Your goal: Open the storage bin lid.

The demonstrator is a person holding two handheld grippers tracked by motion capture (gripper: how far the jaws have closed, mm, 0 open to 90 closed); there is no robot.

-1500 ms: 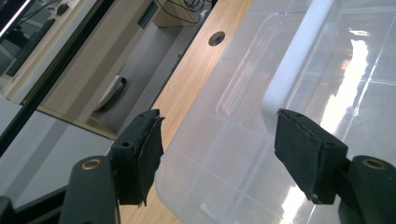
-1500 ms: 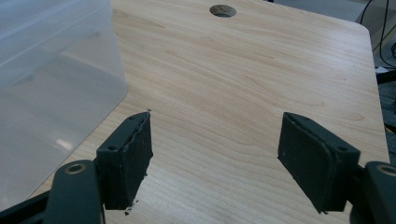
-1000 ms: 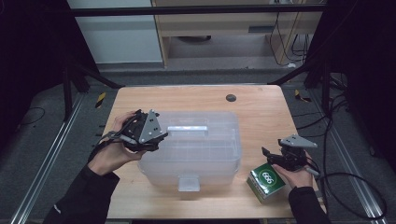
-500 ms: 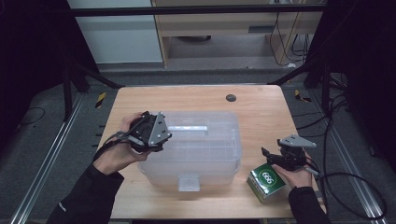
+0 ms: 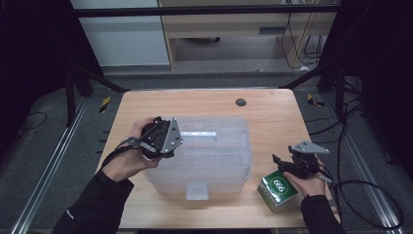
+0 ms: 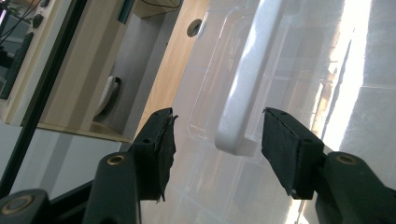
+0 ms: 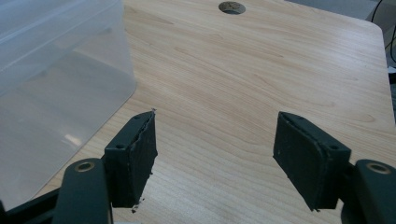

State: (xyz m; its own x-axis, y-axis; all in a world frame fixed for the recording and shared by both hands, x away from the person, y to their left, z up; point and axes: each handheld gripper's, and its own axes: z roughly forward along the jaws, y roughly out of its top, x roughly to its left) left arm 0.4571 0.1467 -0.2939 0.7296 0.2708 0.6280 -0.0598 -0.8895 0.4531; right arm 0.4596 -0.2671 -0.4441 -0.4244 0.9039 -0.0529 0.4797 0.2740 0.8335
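We list one clear plastic storage bin (image 5: pixel 204 151) at the middle of the wooden table (image 5: pixel 272 117): translucent, round-cornered, lid on, contents not discernible. Its white lid handle (image 6: pixel 243 93), smooth and bar-shaped, runs between the pads of our left gripper (image 6: pixel 217 140); the jaws have just been closing, yet stand spread and clear of it. We list one green carton (image 5: pixel 277 187), boxy, printed white. Just beside it rests our right gripper (image 7: pixel 215 158), jaws apart on nothing.
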